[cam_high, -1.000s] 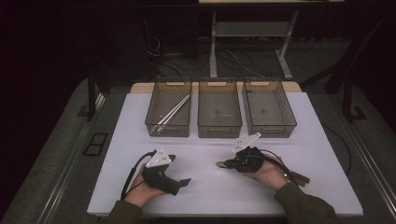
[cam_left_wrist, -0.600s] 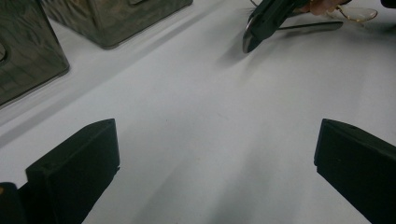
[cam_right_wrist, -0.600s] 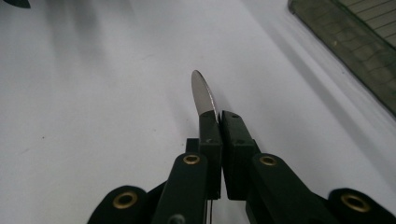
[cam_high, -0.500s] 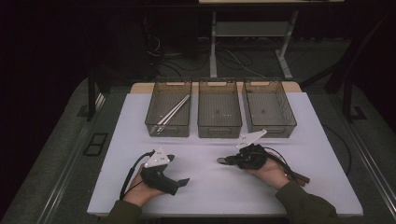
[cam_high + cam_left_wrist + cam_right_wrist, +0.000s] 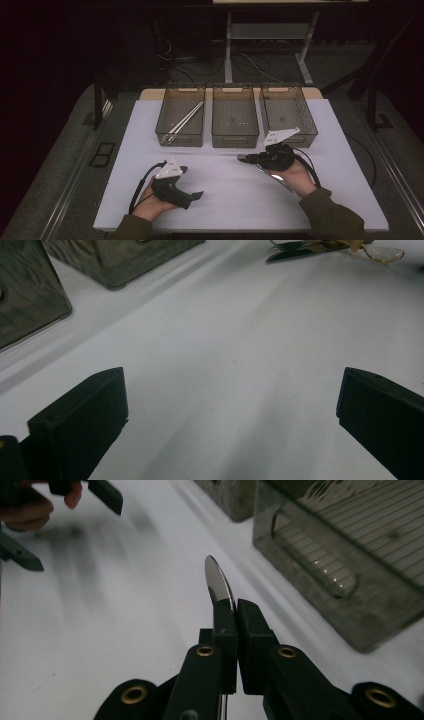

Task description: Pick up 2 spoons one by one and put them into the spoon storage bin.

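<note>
My right gripper (image 5: 242,158) hovers above the white table (image 5: 225,192) in front of the middle and right bins, pointing left. In the right gripper view its jaws (image 5: 235,611) are shut on a thin shiny metal utensil (image 5: 218,582). The utensil's flat rounded end sticks out past the fingertips, and the rest runs back under the hand (image 5: 281,182). My left gripper (image 5: 192,182) rests low at the front left, held in the person's hand. Its jaws (image 5: 230,410) stand wide open over bare table.
Three clear plastic bins stand in a row at the back of the table: the left bin (image 5: 165,131) holds long metal sticks (image 5: 186,119); the middle bin (image 5: 235,140) and the right bin (image 5: 305,125) show nothing inside. Dark floor and cables lie beyond the table.
My right gripper has lifted off the table with the utensil and drifted slightly toward the bins. The left gripper has stayed where it was.
</note>
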Demonstrator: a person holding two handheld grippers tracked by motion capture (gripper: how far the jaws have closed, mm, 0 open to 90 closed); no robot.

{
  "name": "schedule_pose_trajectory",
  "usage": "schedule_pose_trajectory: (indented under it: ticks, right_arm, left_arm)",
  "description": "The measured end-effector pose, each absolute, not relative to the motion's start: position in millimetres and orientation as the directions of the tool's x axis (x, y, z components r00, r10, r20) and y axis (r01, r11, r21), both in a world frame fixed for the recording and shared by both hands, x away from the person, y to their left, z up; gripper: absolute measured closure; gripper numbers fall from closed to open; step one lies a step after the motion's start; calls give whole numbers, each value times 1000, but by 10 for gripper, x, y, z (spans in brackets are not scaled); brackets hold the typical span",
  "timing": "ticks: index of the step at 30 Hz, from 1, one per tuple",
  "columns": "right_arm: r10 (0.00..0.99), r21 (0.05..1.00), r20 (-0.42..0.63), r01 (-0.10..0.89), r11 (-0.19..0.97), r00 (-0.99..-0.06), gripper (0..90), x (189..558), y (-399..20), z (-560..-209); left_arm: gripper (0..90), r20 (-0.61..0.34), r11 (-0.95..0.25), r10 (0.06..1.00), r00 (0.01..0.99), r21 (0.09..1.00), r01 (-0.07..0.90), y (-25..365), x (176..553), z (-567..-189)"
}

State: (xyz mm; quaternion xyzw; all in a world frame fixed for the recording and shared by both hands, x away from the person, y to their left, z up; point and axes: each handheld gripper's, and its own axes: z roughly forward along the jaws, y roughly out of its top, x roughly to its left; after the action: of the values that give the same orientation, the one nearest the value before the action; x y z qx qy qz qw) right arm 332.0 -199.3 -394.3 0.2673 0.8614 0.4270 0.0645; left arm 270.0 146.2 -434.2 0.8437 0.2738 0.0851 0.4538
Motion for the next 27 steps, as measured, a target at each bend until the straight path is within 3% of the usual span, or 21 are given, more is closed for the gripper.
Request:
schedule_pose_trajectory:
  ticks: [27]
  right_arm:
    - [617, 788, 56, 414, 455, -785, 876, 3880, -1925, -3300]
  left_arm:
    - [0, -101, -443, 522, 847, 817, 370, 1421, 2689, -4330]
